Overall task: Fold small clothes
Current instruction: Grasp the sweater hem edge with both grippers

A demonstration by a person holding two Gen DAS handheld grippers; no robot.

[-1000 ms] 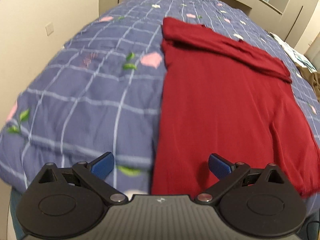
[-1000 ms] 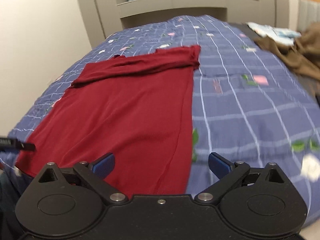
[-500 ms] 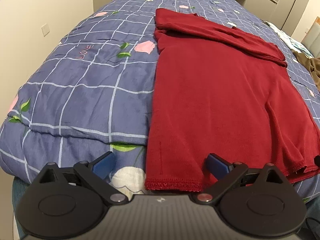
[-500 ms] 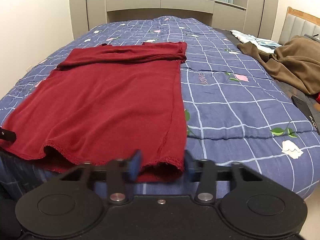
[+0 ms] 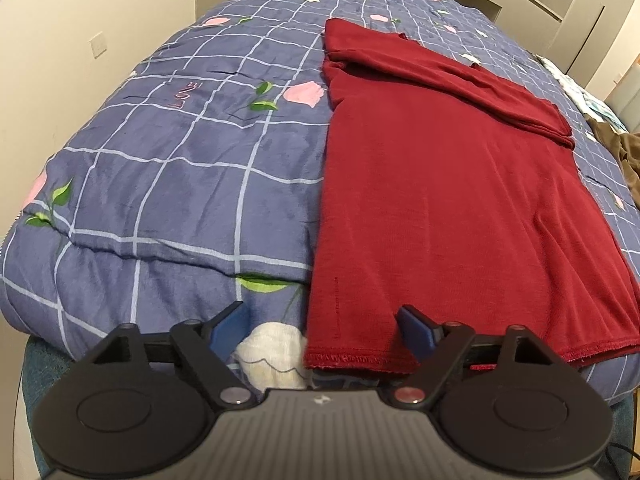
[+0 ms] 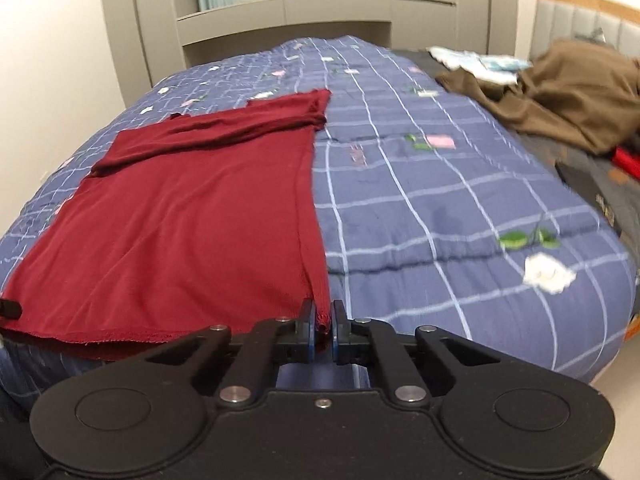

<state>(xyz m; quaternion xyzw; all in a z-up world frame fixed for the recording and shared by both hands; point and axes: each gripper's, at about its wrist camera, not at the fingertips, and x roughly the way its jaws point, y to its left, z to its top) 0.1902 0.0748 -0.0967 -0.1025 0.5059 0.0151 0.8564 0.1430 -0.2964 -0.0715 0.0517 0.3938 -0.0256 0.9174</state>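
- The left tool [image 5: 322,328] has its two blue fingers [image 5: 226,326] wide apart, around the near left corner of the dark red knit shirt [image 5: 440,208].
- The shirt lies flat on the bed's blue checked blanket with flowers [image 5: 180,168] (sleeves folded across the top).
- The right tool [image 6: 321,330] is squeezed tight on the shirt's near right corner.
- A brown crumpled cloth [image 6: 560,92] sits far right.
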